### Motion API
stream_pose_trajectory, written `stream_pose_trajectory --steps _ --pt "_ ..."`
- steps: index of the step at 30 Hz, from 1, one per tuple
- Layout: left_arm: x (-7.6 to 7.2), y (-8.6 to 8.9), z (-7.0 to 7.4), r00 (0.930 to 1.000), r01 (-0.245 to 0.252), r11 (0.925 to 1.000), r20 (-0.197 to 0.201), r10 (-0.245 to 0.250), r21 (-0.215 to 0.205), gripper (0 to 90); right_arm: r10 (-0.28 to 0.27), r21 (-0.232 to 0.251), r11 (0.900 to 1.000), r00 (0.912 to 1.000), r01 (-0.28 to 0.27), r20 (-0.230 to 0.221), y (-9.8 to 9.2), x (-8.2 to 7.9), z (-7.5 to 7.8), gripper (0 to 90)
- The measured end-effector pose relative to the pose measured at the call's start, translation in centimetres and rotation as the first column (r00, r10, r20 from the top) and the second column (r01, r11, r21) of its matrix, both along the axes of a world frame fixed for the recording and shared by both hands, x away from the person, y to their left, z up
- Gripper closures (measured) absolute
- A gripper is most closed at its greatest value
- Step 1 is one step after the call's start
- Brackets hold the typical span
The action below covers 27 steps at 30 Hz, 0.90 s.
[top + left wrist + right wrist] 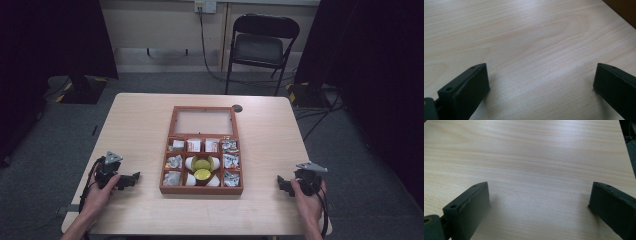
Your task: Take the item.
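On the near part of the table, two hand-held grippers rest low, one at each side of a wooden box.

Left gripper (134, 177): held in the person's left hand (100, 192) near the table's left edge, pointing toward the box; in the left gripper view its two black jaws stand wide apart with only bare wood grain between them, nothing gripped.

Right gripper (281, 183): held in the person's right hand (309, 197) near the right front corner, pointing toward the box; in the right gripper view its jaws are likewise spread wide over bare tabletop, holding nothing.

Table (140, 125): pale wood, rounded corners, with a small dark round fitting at its far side just beside the box lid.

Box (201, 190): reddish-brown wood, in the middle of the table between the two grippers and apart from both; its glass-paned lid (203, 121) lies open, flat toward the far side.

Box contents: compartments with small wrapped packets along the left, right and far rows; the middle holds white and yellow-green round pieces (202, 163), too small to identify.

Beyond the table: a dark folding chair (260, 47) on grey floor, a cable running down from a wall socket, dark curtains at both sides.
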State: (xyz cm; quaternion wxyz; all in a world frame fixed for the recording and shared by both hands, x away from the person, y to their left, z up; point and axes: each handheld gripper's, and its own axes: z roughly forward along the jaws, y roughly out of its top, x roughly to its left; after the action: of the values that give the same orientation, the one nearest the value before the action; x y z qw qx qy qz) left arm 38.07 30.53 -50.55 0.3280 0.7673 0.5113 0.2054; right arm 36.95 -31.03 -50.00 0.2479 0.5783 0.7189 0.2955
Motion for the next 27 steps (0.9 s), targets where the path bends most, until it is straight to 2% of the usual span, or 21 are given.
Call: stream_pose_trajectory --steps 8,9,11,20,27 --pt "0.0 0.0 0.0 1.0000 0.000 1.0000 0.000 0.000 0.000 0.0 -0.008 0.001 1.000 1.0000 0.008 0.002 0.1 -0.1 0.0 4.2" --pt "0.0 0.0 0.0 1.0000 0.000 1.0000 0.000 0.000 0.000 0.0 -0.004 0.003 1.000 1.0000 0.004 0.003 0.1 -0.2 0.3 13.4" --pt "0.0 0.0 0.0 1.0000 -0.001 1.0000 0.000 0.001 -0.001 0.0 -0.006 0.005 1.000 1.0000 0.006 0.007 0.0 -0.2 0.3 15.9" --pt "0.0 0.0 0.0 1.0000 -0.001 1.0000 0.002 0.001 -0.005 0.0 0.045 0.022 0.999 0.9990 -0.045 -0.004 0.3 -0.4 0.7 16.3" --pt "0.0 0.0 0.0 1.0000 0.000 1.0000 0.001 0.000 -0.004 0.0 0.052 0.042 0.998 0.9984 -0.053 0.025 0.5 -0.6 1.2 17.3"
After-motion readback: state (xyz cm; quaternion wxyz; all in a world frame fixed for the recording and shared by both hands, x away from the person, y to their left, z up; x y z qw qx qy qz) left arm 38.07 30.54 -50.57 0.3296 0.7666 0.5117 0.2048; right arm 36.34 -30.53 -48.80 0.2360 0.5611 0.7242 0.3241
